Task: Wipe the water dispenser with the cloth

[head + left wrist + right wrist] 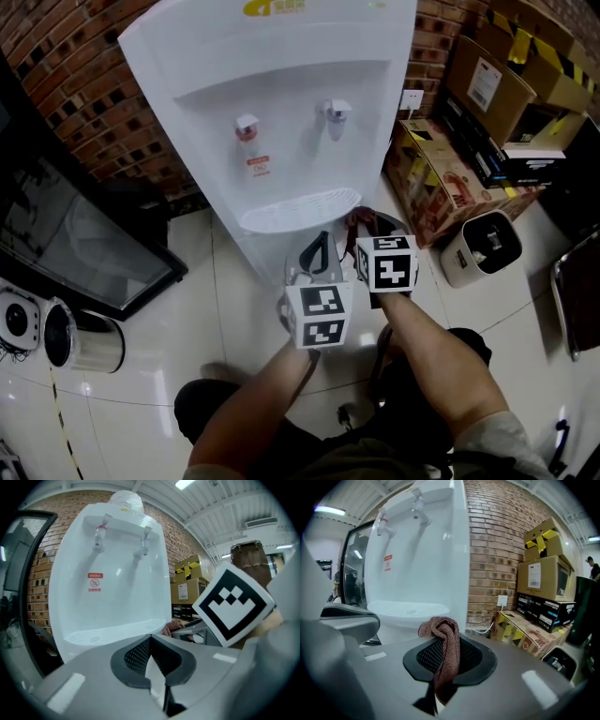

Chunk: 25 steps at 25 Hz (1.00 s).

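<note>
The white water dispenser (281, 56) stands against the brick wall, with a red tap (247, 127), a grey tap (336, 111) and a ribbed drip tray (300, 208). My right gripper (368, 230) is shut on a reddish-brown cloth (361, 223), just right of the tray's front. In the right gripper view the cloth (443, 630) bunches over the closed jaws of the right gripper (446, 637), with the dispenser (426, 550) close ahead. My left gripper (322, 239) sits beside it, below the tray. In its own view the left gripper (150, 638) is shut and empty, facing the dispenser (112, 573).
Cardboard boxes (441, 178) are stacked to the dispenser's right, with a small white appliance (483, 246) on the floor before them. A black-framed glass cabinet (75, 234) stands at left and a round white device (80, 337) below it. A wall socket (412, 97) sits behind the boxes.
</note>
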{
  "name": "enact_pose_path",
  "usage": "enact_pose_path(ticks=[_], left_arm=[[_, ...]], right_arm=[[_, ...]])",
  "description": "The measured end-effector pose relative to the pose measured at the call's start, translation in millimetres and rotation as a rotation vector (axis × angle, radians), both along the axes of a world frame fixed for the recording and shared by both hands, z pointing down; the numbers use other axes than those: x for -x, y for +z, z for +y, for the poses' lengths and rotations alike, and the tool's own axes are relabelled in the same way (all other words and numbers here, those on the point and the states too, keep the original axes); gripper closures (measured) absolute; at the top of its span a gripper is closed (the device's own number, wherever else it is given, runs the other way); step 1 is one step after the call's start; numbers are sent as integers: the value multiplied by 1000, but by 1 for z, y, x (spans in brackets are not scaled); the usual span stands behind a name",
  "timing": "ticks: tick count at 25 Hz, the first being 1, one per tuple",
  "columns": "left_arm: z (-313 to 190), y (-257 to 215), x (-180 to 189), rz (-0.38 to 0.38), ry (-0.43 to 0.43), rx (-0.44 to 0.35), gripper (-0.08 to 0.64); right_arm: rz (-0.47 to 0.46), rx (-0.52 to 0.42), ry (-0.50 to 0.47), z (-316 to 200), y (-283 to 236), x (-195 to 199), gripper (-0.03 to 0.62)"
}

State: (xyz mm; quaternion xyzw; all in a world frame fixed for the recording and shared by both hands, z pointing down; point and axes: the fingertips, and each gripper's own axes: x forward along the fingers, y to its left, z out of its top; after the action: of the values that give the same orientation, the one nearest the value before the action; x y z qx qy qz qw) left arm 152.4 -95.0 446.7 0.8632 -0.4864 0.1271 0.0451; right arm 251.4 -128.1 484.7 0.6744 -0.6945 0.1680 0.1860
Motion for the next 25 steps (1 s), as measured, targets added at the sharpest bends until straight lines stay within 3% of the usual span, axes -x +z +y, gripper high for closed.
enact_pose_path(ticks=[5,17,22,25], left_arm=[[2,5,-16,-5,28,8,560],[1,13,-51,3,73,14,560],[3,10,-35,-22,66,-3,560],[2,3,0,-22,18,-14,560]], right_arm=[[-33,20,60,-5,7,-31,520],[-5,44,46,4,12,-45,520],[-66,33,60,12,4,-33,520],[-83,-9,32,23,-10,4,520]])
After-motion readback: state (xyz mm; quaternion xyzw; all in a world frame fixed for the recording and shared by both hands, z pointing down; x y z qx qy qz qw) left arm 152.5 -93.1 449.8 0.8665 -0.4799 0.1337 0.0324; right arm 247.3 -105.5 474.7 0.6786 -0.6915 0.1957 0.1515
